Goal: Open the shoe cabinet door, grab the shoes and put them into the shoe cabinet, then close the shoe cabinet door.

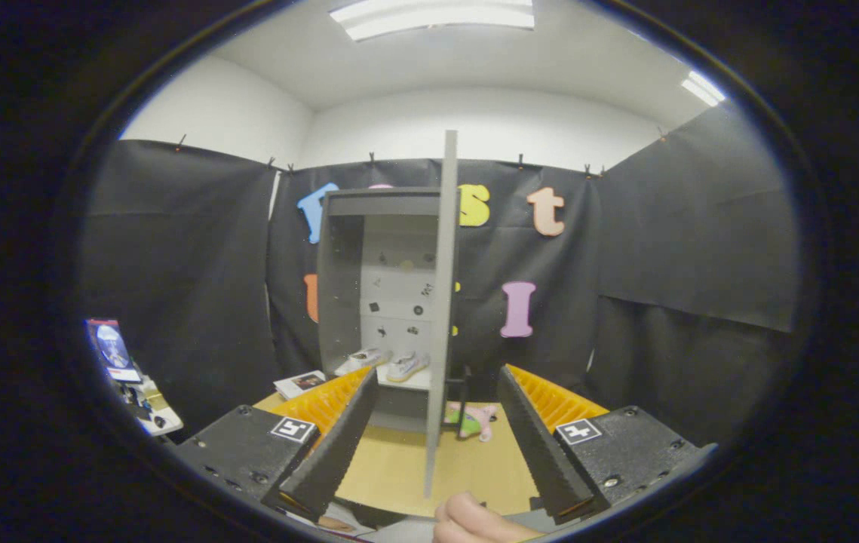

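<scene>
My claw (437, 434) gaped wide, empty; the door (442, 302) stood open at twelve o'clock, shoes (388, 363) inside the cabinet (369, 204).

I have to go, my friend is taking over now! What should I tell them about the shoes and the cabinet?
Gripper: open, holding nothing, fingers either side of the door's edge without touching it.
Cabinet: on the table, just ahead. Door stands wide open, edge-on between the fingers.
Shoes: both sit on the bottom shelf inside the cabinet.
Done: door opened, shoes in.
Left: close the door.
Also there: a small toy on the table beside the door, and a fingertip low between the gripper's fingers.
</scene>
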The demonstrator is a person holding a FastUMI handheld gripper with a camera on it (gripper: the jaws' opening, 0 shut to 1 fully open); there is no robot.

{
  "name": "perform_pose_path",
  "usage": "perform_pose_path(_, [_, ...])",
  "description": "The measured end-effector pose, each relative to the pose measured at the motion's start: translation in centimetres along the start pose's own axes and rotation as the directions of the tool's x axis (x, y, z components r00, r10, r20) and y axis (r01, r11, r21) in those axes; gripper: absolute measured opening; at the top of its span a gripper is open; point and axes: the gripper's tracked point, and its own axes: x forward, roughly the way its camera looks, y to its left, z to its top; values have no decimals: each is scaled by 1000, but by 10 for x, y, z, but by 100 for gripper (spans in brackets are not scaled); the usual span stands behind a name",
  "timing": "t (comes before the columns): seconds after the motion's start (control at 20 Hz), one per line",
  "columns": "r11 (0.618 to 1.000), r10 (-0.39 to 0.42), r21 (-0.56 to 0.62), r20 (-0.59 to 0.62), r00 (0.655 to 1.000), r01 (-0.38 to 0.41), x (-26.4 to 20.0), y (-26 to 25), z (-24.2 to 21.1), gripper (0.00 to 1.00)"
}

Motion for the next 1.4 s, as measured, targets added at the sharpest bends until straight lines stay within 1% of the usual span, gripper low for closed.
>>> perform_pose_path(0.15, [1000,-21,-5,-4,1000,21,-11,-43,-12,100])
perform_pose_path(0.35, [995,-63,-83,-40,997,59,0,-97,-40,100])
perform_pose_path(0.5, [987,-110,-129,-69,992,100,24,-136,-53,100])
perform_pose_path(0.65, [985,-136,-117,-97,986,124,58,-168,-69,100])
perform_pose_path(0.8, [976,-206,-83,-60,977,201,92,-205,-70,100])
perform_pose_path(1.05, [992,-126,14,-26,992,127,134,-176,-78,100])
perform_pose_path(1.2, [996,-73,54,-13,997,73,151,-144,-77,100])
perform_pose_path(1.3, [998,-27,58,-17,999,28,163,-116,-79,100])
perform_pose_path(1.4, [1000,-8,20,-12,1000,8,174,-89,-77,100])
